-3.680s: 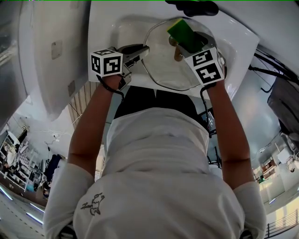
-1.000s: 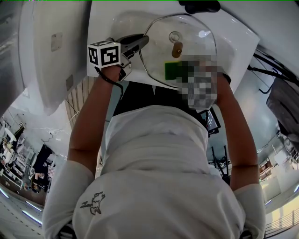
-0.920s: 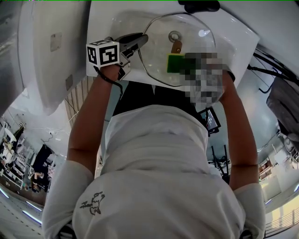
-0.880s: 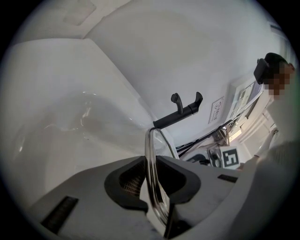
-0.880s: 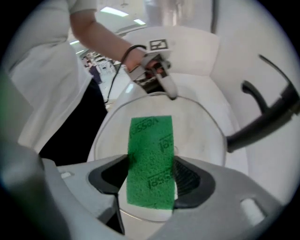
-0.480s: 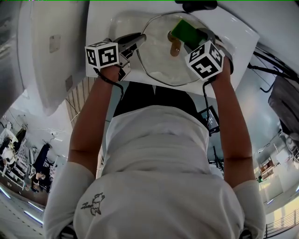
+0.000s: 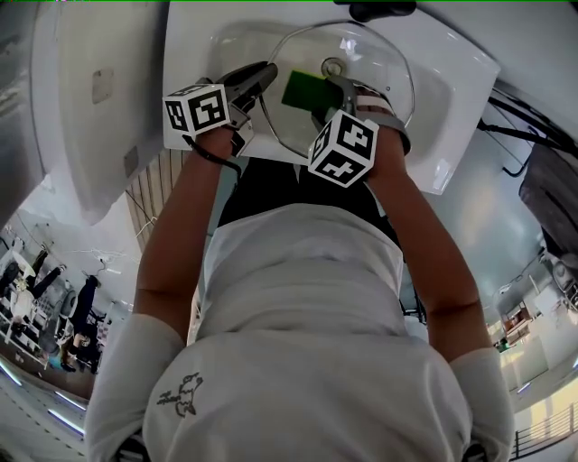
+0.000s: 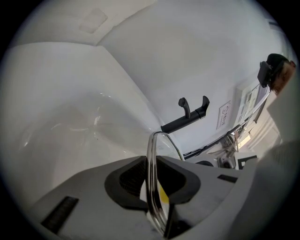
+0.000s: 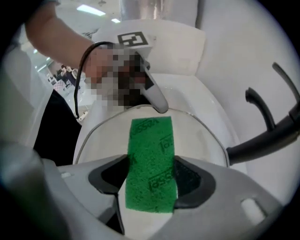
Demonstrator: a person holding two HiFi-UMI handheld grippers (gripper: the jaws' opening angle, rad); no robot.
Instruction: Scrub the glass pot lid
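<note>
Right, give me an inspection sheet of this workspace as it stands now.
Surface: white sink, with the lid held over its basin.
Job's things: glass pot lid, metal-rimmed, knob near the middle; green scouring pad against its glass.
Clutter: nothing seen.
Grippers: left gripper clamped on the lid's rim; right gripper clamped on the scouring pad.
Cables: black cable looping off the left wrist.
Surroundings: black tap behind the basin; the person's white shirt fills the foreground.
</note>
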